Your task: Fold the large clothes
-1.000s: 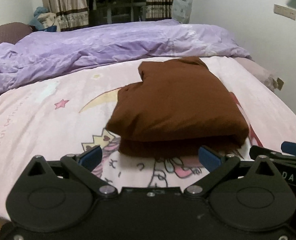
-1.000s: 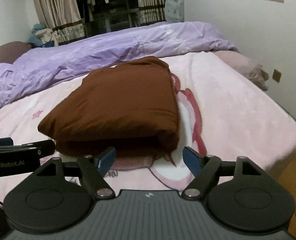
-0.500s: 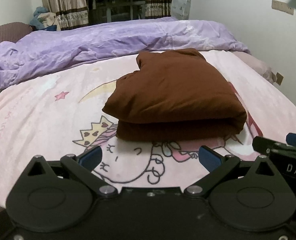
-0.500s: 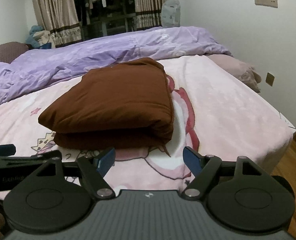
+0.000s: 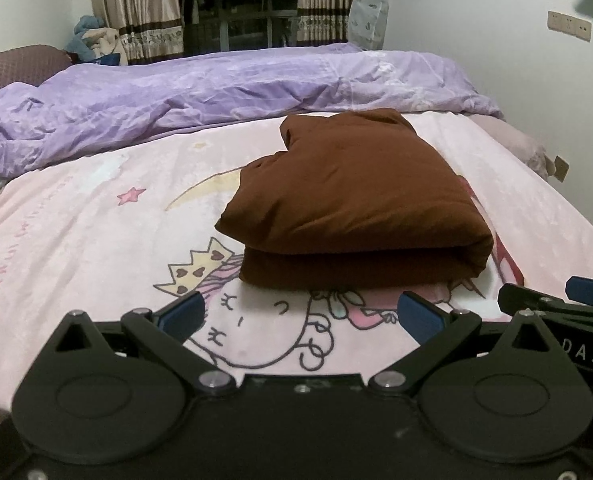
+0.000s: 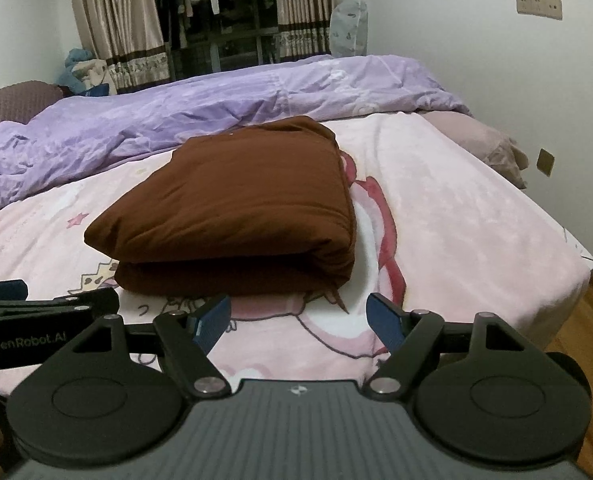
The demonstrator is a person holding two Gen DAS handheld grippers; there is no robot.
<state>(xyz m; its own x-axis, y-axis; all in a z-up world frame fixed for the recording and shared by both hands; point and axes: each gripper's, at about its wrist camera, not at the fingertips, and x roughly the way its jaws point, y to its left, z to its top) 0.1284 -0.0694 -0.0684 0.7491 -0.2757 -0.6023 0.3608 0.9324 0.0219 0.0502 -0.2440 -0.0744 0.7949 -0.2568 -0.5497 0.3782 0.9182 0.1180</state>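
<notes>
Tools (image 5: 300, 316) farther back from folded garment (image 5: 356, 196).

Bedroom: bed (image 5: 76, 248), purple duvet (image 5: 216, 92), curtains (image 6: 112, 24) (home).

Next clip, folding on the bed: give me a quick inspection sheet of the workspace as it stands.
Surface: pink cartoon blanket on the bed.
Job's things: brown garment lies folded in a stack, untouched.
Clutter: bunched purple duvet behind it.
Grippers: left gripper and right gripper open, empty, short of the garment.
Cables: nothing seen.
Surroundings: curtains, hanging clothes, wall sockets, wooden floor at right.
</notes>
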